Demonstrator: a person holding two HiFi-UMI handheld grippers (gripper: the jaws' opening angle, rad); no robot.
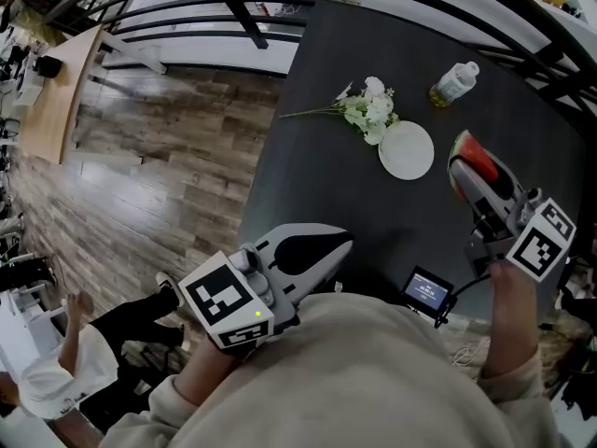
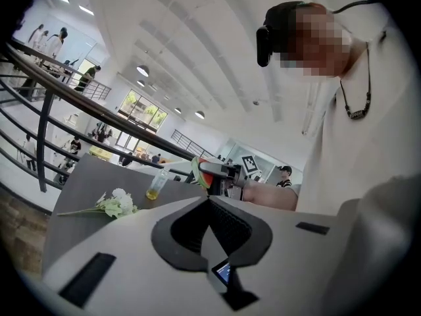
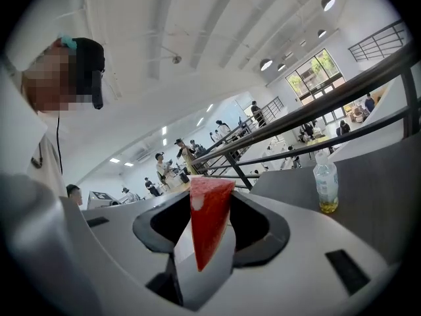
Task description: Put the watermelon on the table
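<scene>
A red watermelon wedge point(image 1: 477, 160) with a green rind is held above the right side of the black table point(image 1: 326, 171). My right gripper point(image 1: 464, 168) is shut on it. In the right gripper view the wedge point(image 3: 209, 221) stands upright between the jaws, point down. My left gripper point(image 1: 343, 242) hovers over the table's near edge with its jaws shut and nothing in them. In the left gripper view its tips point(image 2: 209, 200) meet, and beyond them the watermelon point(image 2: 200, 172) shows in the other gripper.
On the table lie a white plate point(image 1: 407, 149), a sprig of white flowers point(image 1: 371, 108) and a plastic bottle point(image 1: 454, 83) with yellow liquid. A small device with a screen point(image 1: 428, 292) sits at the near edge. A dark railing point(image 1: 233, 7) runs behind the table, with wooden floor point(image 1: 159, 157) to the left.
</scene>
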